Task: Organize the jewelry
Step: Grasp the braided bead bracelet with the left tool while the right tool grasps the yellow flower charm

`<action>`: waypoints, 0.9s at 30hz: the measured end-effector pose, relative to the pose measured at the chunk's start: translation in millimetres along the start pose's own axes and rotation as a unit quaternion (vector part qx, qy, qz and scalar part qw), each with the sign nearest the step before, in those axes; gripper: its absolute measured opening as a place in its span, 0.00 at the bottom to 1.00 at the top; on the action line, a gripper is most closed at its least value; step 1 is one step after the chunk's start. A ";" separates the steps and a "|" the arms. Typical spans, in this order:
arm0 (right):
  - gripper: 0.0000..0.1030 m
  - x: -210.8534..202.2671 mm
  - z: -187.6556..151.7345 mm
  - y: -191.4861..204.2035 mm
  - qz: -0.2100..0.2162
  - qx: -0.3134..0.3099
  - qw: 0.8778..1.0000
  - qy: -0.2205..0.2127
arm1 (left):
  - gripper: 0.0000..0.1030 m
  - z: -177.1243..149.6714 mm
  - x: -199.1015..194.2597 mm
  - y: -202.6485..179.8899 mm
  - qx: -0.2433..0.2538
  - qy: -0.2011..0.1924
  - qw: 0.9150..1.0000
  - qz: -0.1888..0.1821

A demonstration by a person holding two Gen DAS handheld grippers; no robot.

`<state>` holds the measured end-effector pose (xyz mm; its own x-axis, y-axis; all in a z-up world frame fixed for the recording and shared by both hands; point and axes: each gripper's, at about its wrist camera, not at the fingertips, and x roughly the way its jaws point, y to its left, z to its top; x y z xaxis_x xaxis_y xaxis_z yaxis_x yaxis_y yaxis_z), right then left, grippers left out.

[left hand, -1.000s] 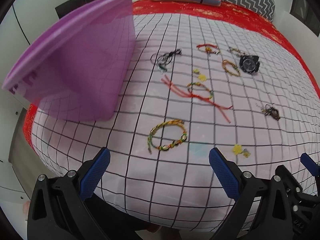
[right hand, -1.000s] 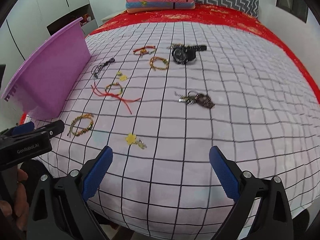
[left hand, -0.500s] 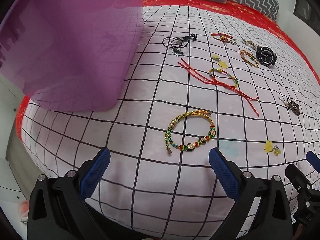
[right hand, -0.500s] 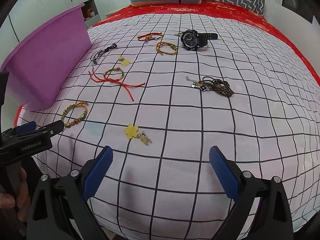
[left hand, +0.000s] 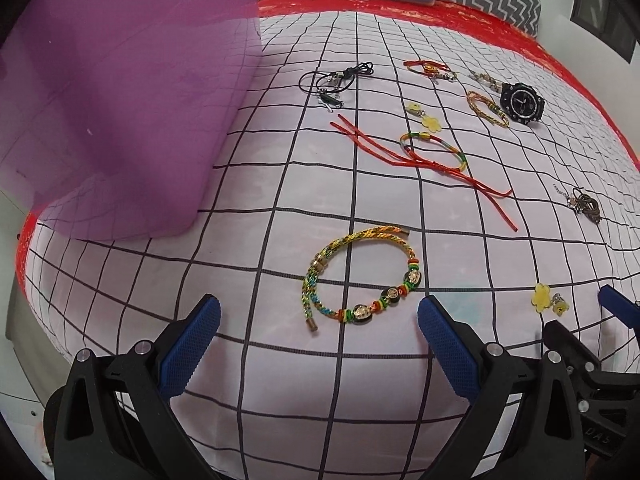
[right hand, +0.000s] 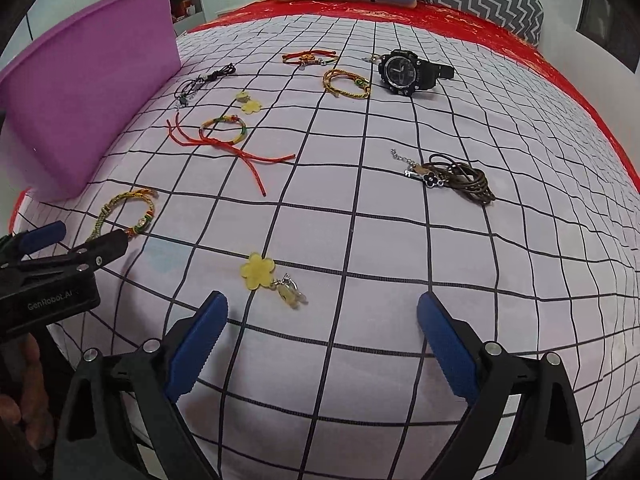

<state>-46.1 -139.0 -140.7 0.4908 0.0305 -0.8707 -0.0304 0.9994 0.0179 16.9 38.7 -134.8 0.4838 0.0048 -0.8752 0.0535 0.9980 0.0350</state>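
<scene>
Jewelry is all spread out loose on the checked bedsheet [right hand: 400,240], nothing collected yet as far as I can see, so this looks like the very start: lining up for the first pick. The left gripper [left hand: 319,317] is spread wide and empty, sitting just short of the beaded woven bracelet [left hand: 360,276], which lies near the foot edge of the bed, right ahead between the pads. The right gripper [right hand: 322,318] is also wide open with nothing in it, and the yellow flower charm [right hand: 258,271] is just in front of its left pad.

My guess is the purple bin [right hand: 92,108] on the left side of the bed is where things go. I can't see inside it from either camera.

Next move for the left: ease forward and down so the pads straddle one side of the bracelet cord, then close. It's thin and flat on soft fabric, so pinching sheet along with it seems a real risk.

Room-wise: the bin wall stands close on the left, and the two grippers are right beside each other, so they could bump. Further up the bed it's busier: the red-cord bracelet [left hand: 434,152], black watch [right hand: 404,72] and brown cord bundle [right hand: 460,178]. The mattress edge drops off just under the grippers.
</scene>
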 end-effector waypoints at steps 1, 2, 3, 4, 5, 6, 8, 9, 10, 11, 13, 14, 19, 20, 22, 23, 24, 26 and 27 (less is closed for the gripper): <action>0.89 1.6 -0.1 0.6 -0.001 -0.002 1.000 -0.001 | 0.94 0.6 1.8 -0.1 0.000 0.000 1.000 -0.002; 0.87 3.1 -0.1 1.2 -0.004 -0.005 1.000 -0.004 | 0.94 0.9 3.6 -0.2 -0.001 -0.001 1.000 -0.004; 0.81 4.4 -0.2 1.9 -0.005 -0.008 1.000 -0.005 | 0.94 0.9 5.6 -0.4 -0.002 -0.001 1.000 -0.004; 0.78 6.2 -0.2 3.1 -0.009 -0.013 1.000 -0.004 | 0.94 0.4 7.0 -0.5 -0.002 -0.001 1.000 -0.005; 0.78 8.2 -0.7 4.4 -0.012 -0.019 1.000 -0.004 | 0.94 0.2 8.4 -0.8 -0.002 -0.001 1.000 -0.004; 0.78 8.9 -1.1 4.9 -0.013 -0.022 1.000 -0.006 | 0.94 -0.5 9.5 -1.6 0.000 -0.003 1.000 -0.001; 0.78 9.4 -1.7 5.4 -0.013 -0.024 1.000 -0.009 | 0.94 -1.8 10.6 -3.0 0.006 -0.006 1.000 0.003; 0.78 10.0 -1.8 5.8 -0.013 -0.025 1.000 -0.010 | 0.94 -2.2 11.2 -4.2 0.008 -0.009 1.000 0.005; 0.77 10.3 -2.1 6.2 -0.014 -0.027 0.999 -0.011 | 0.94 -2.5 11.7 -4.6 0.008 -0.011 1.000 0.006; 0.77 10.6 -2.4 6.9 -0.015 -0.030 0.999 -0.013 | 0.94 -2.7 12.4 -5.2 0.009 -0.013 1.000 0.008; 0.75 11.0 -3.4 8.6 -0.016 -0.034 0.999 -0.016 | 0.94 -3.4 13.1 -6.6 0.010 -0.017 1.000 0.012; 0.75 11.2 -3.6 9.3 -0.017 -0.036 0.999 -0.017 | 0.94 -3.9 13.4 -7.5 0.010 -0.020 1.000 0.014; 0.69 11.5 -4.9 12.6 -0.014 -0.045 0.999 -0.024 | 0.94 -5.5 14.4 -12.8 0.022 -0.033 0.999 0.019; 0.68 11.5 -5.0 13.2 -0.013 -0.048 0.998 -0.026 | 0.94 -5.6 14.9 -13.3 0.022 -0.034 0.999 0.020; 0.65 11.6 -5.2 14.5 -0.013 -0.052 0.998 -0.028 | 0.93 -7.0 14.5 -14.7 0.023 -0.038 0.999 0.024; 0.65 11.4 -5.4 15.1 -0.012 -0.054 0.998 -0.029 | 0.92 -8.0 13.6 -15.8 0.025 -0.041 0.998 0.027; 0.63 11.4 -5.5 15.6 -0.012 -0.056 0.998 -0.030 | 0.90 -9.0 12.8 -17.1 0.029 -0.044 0.998 0.027; 0.60 10.9 -6.0 17.3 -0.010 -0.061 0.998 -0.031 | 0.84 -10.9 10.2 -20.6 0.041 -0.049 0.998 0.027; 0.57 10.7 -6.3 18.6 -0.010 -0.065 0.997 -0.032 | 0.79 -12.0 8.9 -23.1 0.048 -0.052 0.997 0.026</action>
<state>-47.0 -120.2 -152.8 0.5476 0.0162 -0.8366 -0.1309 0.9892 -0.0665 9.5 16.5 -149.2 0.5760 0.0458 -0.8161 0.1057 0.9859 0.1299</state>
